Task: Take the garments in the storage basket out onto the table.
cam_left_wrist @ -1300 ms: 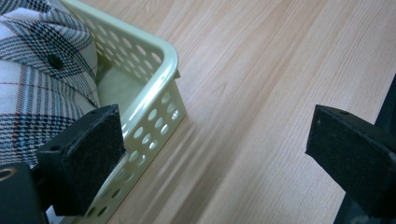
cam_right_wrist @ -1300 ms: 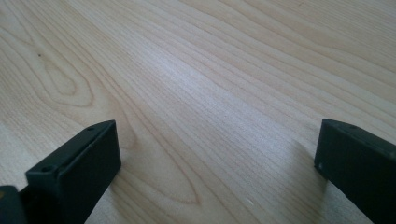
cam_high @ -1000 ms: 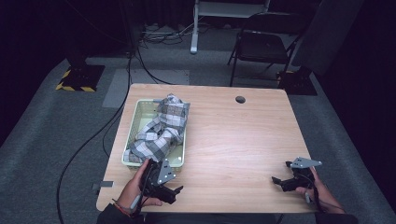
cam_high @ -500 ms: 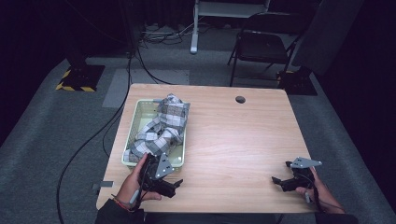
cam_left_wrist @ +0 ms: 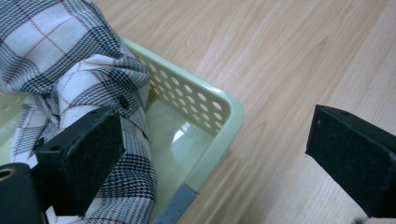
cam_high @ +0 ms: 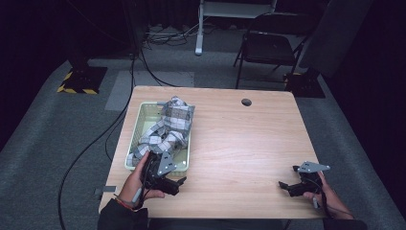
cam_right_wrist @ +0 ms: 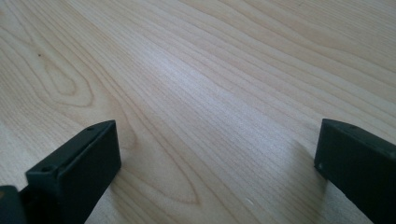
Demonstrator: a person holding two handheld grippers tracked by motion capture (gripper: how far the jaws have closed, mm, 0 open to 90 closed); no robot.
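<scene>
A plaid cloth (cam_high: 167, 129) in black, white and red lies bunched in a pale green perforated basket (cam_high: 135, 125) on the left of the wooden table (cam_high: 239, 139). My left gripper (cam_high: 173, 183) is held open at the basket's near right corner. In the left gripper view, the left gripper (cam_left_wrist: 215, 140) straddles the basket rim (cam_left_wrist: 219, 100): one jaw lies against the cloth (cam_left_wrist: 70, 60), the other hangs over bare wood. My right gripper (cam_high: 286, 188) rests open near the table's front right; in the right gripper view, nothing lies between the jaws of the right gripper (cam_right_wrist: 215, 149).
A round cable hole (cam_high: 246, 102) sits near the table's far edge. Beyond the table stand a folding chair (cam_high: 268, 48) and a white stand (cam_high: 201, 28). Black cables (cam_high: 110, 129) trail over the grey floor at the left.
My left gripper has edged forward toward the basket's near corner. The right gripper has stayed put.
</scene>
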